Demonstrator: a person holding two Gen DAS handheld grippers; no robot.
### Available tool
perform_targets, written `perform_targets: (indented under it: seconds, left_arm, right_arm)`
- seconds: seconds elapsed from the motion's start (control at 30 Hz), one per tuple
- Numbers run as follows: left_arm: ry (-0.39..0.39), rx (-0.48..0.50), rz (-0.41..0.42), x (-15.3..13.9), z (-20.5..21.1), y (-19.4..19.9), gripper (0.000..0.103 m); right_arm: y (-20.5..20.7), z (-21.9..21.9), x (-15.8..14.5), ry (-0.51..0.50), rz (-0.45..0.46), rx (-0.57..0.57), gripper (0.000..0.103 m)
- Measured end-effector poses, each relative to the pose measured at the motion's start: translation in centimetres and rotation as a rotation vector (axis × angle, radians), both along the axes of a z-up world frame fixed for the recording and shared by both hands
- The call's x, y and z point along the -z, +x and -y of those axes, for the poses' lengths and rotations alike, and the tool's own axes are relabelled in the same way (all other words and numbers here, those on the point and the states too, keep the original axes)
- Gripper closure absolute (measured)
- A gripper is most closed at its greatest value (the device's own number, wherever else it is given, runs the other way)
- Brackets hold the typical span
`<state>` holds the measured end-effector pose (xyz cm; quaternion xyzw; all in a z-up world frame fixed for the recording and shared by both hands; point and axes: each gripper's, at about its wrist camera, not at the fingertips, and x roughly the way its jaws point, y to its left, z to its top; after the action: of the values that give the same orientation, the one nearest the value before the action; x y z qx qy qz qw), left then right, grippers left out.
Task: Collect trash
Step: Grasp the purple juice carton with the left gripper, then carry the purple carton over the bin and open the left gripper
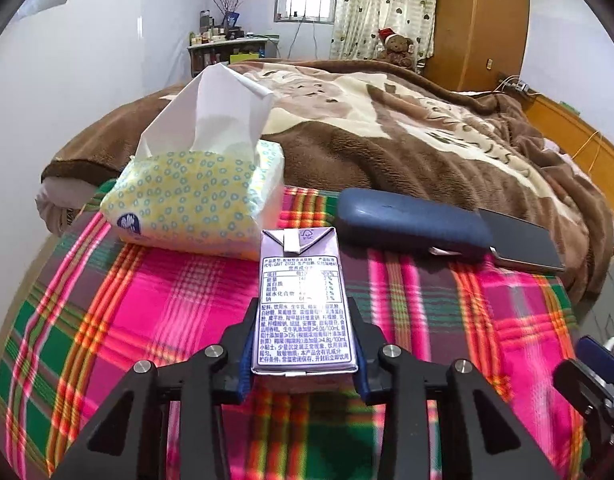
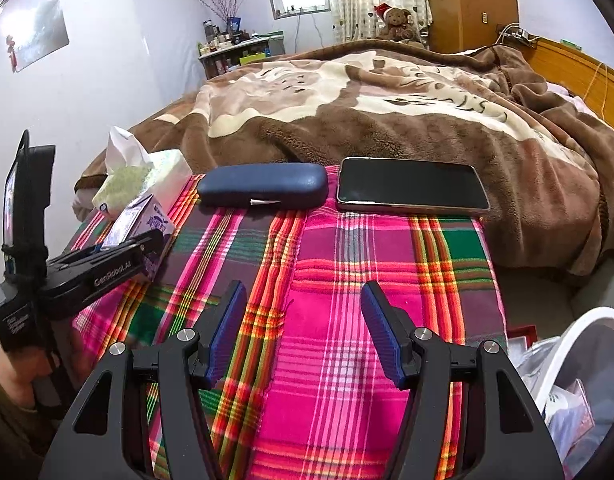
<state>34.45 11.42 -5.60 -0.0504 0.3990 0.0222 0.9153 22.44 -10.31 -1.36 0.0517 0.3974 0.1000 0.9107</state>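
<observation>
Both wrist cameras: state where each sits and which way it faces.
Left wrist: on the left gripper, looking down across the plaid cloth at the drink carton between its fingers.
Right wrist: on the right gripper, open over the cloth, facing the bed; the left gripper, a hand and a white bin show at the edges.
Shared: carton, tissue pack, blue case, phone.

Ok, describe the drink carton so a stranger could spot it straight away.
Find the bed with the brown blanket; at its foot lies a pink plaid cloth. Near the cloth's left side, just in front of the yellow tissue pack, the left gripper clamps the drink carton. It is the only purple box there, printed with nutrition text.
</observation>
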Motion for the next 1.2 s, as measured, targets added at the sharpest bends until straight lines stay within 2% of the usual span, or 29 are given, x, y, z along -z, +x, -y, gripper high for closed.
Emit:
perform_targets:
  seconds: [0.3, 0.4, 0.57, 0.73, 0.8, 0.83, 0.97, 1.2]
  left_arm:
    - [0.0, 0.064, 0.04, -2.3, 3.0, -5.1, 0.065]
    - [0.021, 0.098, 0.063, -3.2, 4.7, -7.3, 0.065]
    - [-0.013, 0.15, 0.061, -4.1, 6.9, -9.9, 0.065]
    - [-0.009, 0.208, 0.081, -5.2, 9.6, -12.3, 0.065]
    - [-0.002, 0.23, 0.092, -5.7, 11.0, -13.3, 0.065]
    - [0.005, 0.239, 0.099, -5.9, 11.5, -13.7, 0.065]
    - [0.001, 0.296, 0.119, -6.9, 14.2, -15.5, 0.065]
    - [0.001, 0.417, 0.13, -7.6, 20.1, -18.1, 0.065]
  right_arm:
    - [-2.2, 1.6, -0.9, 0.019, 0.018, 0.033, 0.042]
    - [-3.5, 2.6, -1.2, 0.005, 0.022, 0.052, 0.042]
    - [-5.3, 4.5, -1.3, -0.01, 0.021, 0.091, 0.042]
    - [-7.4, 6.3, -1.6, -0.015, 0.042, 0.12, 0.042]
    - [-8.2, 7.1, -1.9, -0.004, 0.049, 0.136, 0.047]
    - [-8.6, 7.7, -2.0, -0.004, 0.053, 0.147, 0.053]
    - [-10.1, 9.7, -2.1, -0.004, 0.059, 0.19, 0.061]
    - [-12.7, 13.9, -2.2, -0.005, 0.069, 0.29, 0.062]
